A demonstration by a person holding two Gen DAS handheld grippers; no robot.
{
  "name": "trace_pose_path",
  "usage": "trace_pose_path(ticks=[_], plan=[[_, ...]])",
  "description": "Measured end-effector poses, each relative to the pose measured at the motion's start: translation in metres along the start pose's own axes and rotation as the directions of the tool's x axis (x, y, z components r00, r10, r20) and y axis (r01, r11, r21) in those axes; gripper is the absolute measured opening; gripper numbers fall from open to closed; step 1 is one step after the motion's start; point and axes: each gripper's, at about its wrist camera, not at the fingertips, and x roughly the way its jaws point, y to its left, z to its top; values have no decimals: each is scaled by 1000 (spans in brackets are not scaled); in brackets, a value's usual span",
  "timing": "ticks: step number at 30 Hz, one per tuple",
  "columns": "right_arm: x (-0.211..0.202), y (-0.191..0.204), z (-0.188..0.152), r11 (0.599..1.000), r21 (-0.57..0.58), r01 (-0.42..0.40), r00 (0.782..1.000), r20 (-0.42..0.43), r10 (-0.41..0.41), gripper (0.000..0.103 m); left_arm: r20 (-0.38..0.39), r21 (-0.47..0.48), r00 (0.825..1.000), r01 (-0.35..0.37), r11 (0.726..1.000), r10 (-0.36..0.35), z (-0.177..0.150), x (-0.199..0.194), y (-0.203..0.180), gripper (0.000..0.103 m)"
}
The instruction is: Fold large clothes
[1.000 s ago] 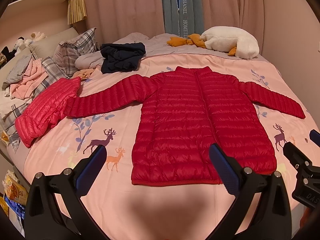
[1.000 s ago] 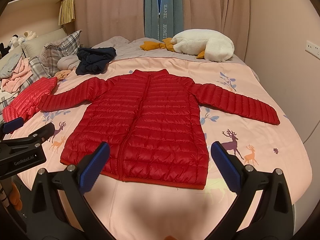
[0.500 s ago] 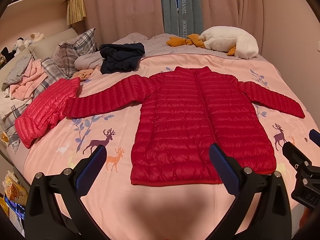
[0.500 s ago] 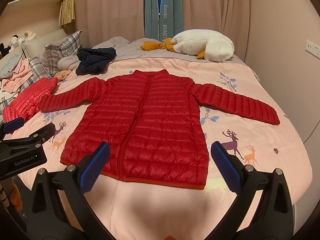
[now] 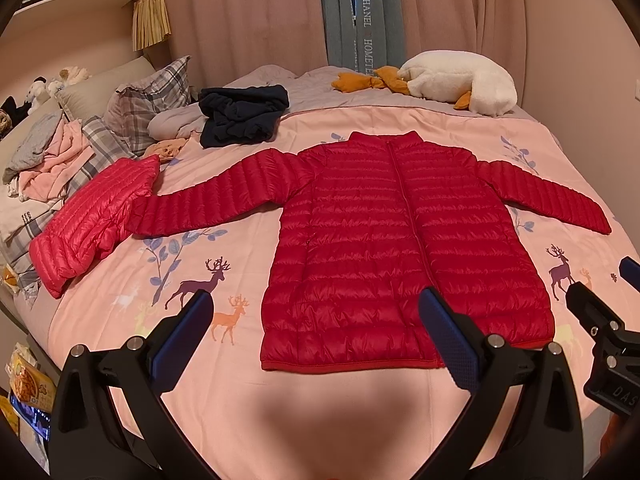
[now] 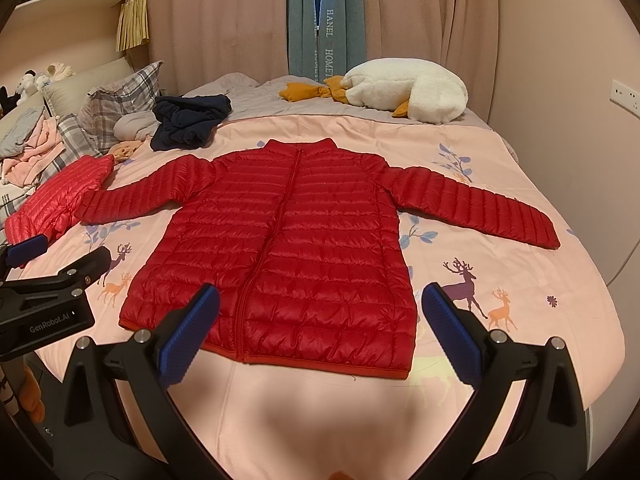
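The red puffer jacket (image 5: 404, 248) lies flat and zipped on the pink bedspread (image 5: 192, 280), collar toward the curtains, both sleeves spread out to the sides, hem nearest the foot of the bed. The left gripper (image 5: 320, 336) hangs above the hem's left half with its jaws spread wide and empty, not touching the fabric. The right gripper (image 6: 320, 328) hovers just as wide and empty over the hem's right half, a folded pink-red jacket (image 5: 96, 220) lying off to the left.
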Motion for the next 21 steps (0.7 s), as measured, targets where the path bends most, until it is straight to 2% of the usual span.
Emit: trace_pose_path(ticks=[1,3,5,6,7,9,12,13,15,17,18,20,21], plan=[[2,-3,-1,1000,12,-20,1000,-1,20,101,-5,-5,1000,7,1000,-7,0,3,0,102],[8,-12,-4,986,70,-148,989,0,149,101,-19,-31,999,44,999,-45,0,10,4,102],[12,-23,-6,958,131,-253,967,18,253,101,-39,-86,990,130,988,-134,-1,24,14,102],[16,-29,-8,933,169,-317,948,39,315,101,-44,-108,984,165,980,-171,-1,30,18,102],[18,-32,-9,916,186,-355,935,53,351,101,-49,-155,971,225,962,-234,-2,40,26,102],[24,-39,-12,870,228,-438,899,93,428,101,-52,-235,948,295,926,-315,-3,57,38,102],[36,-47,-12,801,293,-522,852,144,503,101,-30,-343,929,337,877,-368,-4,87,63,102],[40,-49,-13,786,313,-533,845,159,510,101,-6,-386,928,342,857,-373,-5,99,77,102],[47,-51,-13,780,326,-534,845,168,508,101,20,-447,927,342,826,-373,-3,117,99,102],[55,-48,-13,784,314,-536,843,149,517,101,20,-532,936,307,789,-350,-1,143,132,102],[59,-47,-12,779,302,-550,833,135,536,101,24,-564,939,297,770,-344,-1,155,147,102],[67,-45,-11,765,293,-573,816,115,567,101,29,-649,949,256,716,-313,-3,178,184,102],[69,-44,-11,765,284,-578,813,116,571,101,62,-688,946,271,674,-317,-5,191,208,102]])
